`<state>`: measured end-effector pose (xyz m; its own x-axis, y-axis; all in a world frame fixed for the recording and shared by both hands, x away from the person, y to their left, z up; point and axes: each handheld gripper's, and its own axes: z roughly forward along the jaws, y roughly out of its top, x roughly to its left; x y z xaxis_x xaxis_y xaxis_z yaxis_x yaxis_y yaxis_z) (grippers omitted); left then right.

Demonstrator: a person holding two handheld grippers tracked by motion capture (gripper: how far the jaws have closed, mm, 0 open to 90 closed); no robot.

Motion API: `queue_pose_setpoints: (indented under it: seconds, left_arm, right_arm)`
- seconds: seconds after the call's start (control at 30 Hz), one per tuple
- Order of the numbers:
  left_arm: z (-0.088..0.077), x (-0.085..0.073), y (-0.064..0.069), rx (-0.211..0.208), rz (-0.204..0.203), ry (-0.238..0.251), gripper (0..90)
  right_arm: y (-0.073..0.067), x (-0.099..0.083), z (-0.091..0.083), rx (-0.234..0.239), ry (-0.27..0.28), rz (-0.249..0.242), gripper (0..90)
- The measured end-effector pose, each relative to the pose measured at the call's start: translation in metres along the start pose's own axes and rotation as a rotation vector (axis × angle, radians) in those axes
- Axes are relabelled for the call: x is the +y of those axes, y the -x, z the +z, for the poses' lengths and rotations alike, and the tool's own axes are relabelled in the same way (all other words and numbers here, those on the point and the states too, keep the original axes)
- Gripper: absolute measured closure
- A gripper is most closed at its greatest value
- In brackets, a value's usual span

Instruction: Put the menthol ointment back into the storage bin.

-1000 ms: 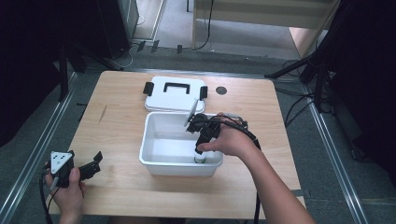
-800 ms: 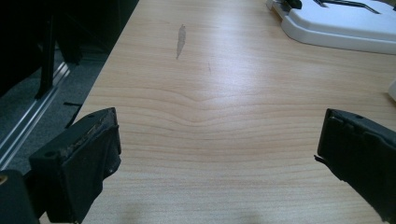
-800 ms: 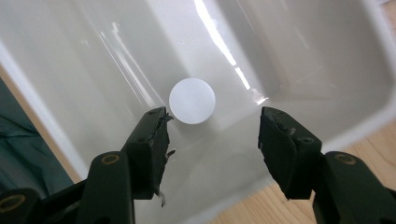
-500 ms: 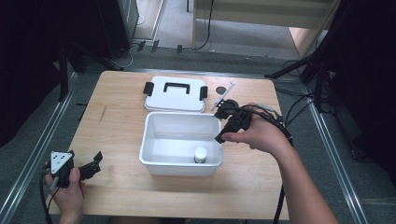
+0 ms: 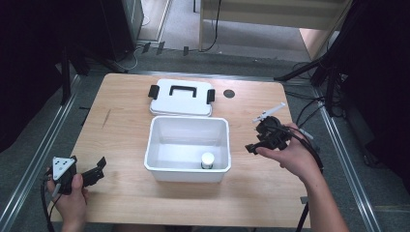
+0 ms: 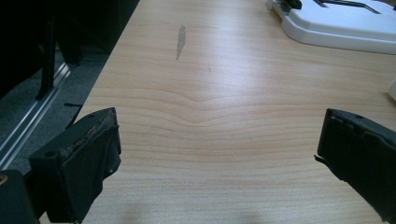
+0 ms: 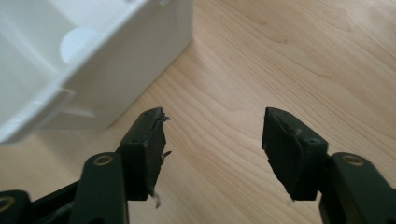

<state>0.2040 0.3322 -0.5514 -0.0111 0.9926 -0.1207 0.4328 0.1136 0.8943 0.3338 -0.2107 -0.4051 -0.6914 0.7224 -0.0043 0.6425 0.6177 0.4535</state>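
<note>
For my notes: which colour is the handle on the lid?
Black, on the white lid; clearest in the high view.

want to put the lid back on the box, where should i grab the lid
Take the lid by its black handle, a raised bar along the top centre. The lid lies flat, top side up, on the table just behind the open box, so come straight down from above with the jaws across the bar. The flat edges offer little to pinch, and the black side latches would likely tip it.
</note>
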Motion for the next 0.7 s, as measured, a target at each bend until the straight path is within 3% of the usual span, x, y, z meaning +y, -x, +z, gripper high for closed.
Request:
queue_pose_setpoints:
  seconds: [0.1, 0.17, 0.2, 0.23, 0.27, 0.37, 0.4, 0.5, 0.7]
  left_arm:
    - [0.000, 0.000, 0.000, 0.000, 0.001, 0.001, 0.2]
    - [0.000, 0.000, 0.000, -0.001, 0.001, 0.001, 0.2]
    - [0.000, 0.000, 0.000, -0.001, 0.003, -0.001, 0.2]
    - [0.000, 0.000, 0.000, -0.001, 0.003, -0.001, 0.2]
    - [0.000, 0.000, 0.000, -0.001, 0.003, 0.000, 0.2]
    - [0.000, 0.000, 0.000, 0.001, 0.004, 0.001, 0.2]
    - [0.000, 0.000, 0.001, 0.001, 0.004, 0.002, 0.2]
    - [0.000, 0.000, 0.001, 0.002, 0.005, 0.002, 0.2]
    - [0.000, 0.000, 0.001, 0.003, 0.004, 0.003, 0.2]
  right_arm:
    - [0.010, -0.030, 0.015, -0.025, 0.113, 0.051, 35.0]
    - [0.012, -0.037, 0.018, -0.037, 0.140, 0.070, 34.1]
    - [0.015, -0.052, 0.024, -0.064, 0.190, 0.093, 31.2]
    - [0.015, -0.052, 0.024, -0.064, 0.190, 0.093, 31.2]
    - [0.017, -0.067, 0.029, -0.097, 0.236, 0.139, 26.8]
    - [0.019, -0.082, 0.033, -0.125, 0.275, 0.181, 20.1]
    - [0.022, -0.095, 0.037, -0.146, 0.317, 0.222, 15.5]
    - [0.025, -0.117, 0.042, -0.169, 0.389, 0.275, 13.4]
    - [0.027, -0.159, 0.050, -0.202, 0.457, 0.324, 9.5]
